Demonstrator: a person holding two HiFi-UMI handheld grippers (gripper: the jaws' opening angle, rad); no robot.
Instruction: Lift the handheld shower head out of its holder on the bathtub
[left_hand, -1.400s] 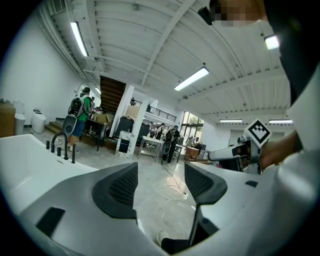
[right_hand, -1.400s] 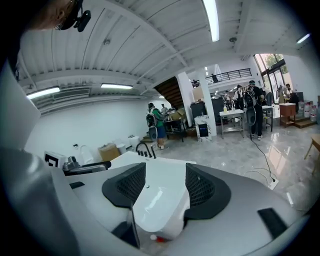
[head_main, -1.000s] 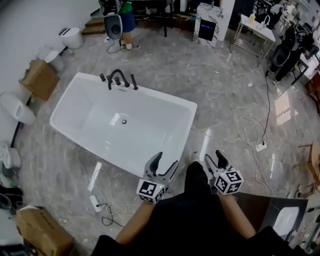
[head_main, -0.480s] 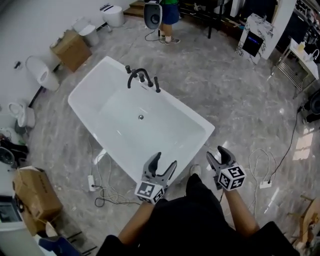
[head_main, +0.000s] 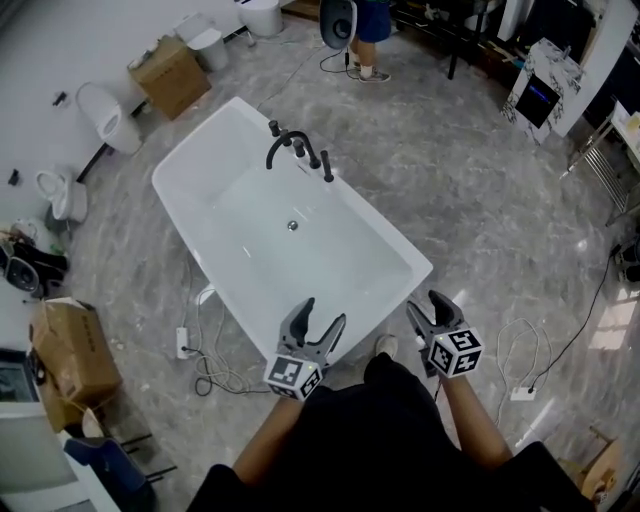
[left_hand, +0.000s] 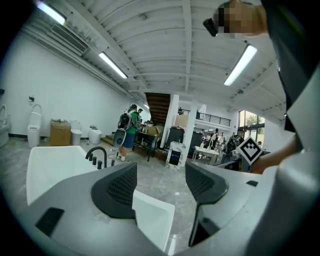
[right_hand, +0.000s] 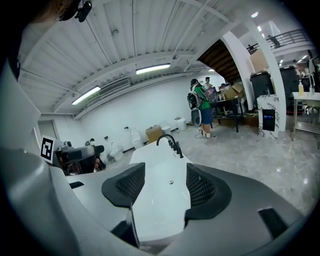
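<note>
The white bathtub (head_main: 218, 178) lies on the marble floor, with a black faucet set (head_main: 284, 146) on its far rim. The handheld shower head (head_main: 326, 166) stands upright as a black stick in its holder, at the right end of that set. My left gripper (head_main: 321, 318) is open and empty, hovering over the tub's near corner. My right gripper (head_main: 425, 306) is also open and empty, just beyond the tub's near right edge. The right gripper view looks down the tub (right_hand: 152, 197) toward the faucet (right_hand: 167, 139) and the shower head (right_hand: 178, 149), both far from my right gripper (right_hand: 162, 188). The left gripper view shows my left gripper (left_hand: 160, 186) open, with the faucet (left_hand: 98, 154) in the distance.
Cardboard boxes (head_main: 175, 75) and toilets (head_main: 105, 115) stand to the left of the tub. Cables and a power strip (head_main: 186, 343) lie on the floor at its near left. A person (head_main: 372, 25) stands beyond the tub. Another cable (head_main: 520, 360) runs on the floor at the right.
The head view has swung, so the tub now sits more central and turned in the frame. Both grippers stay open near the tub's near end.
</note>
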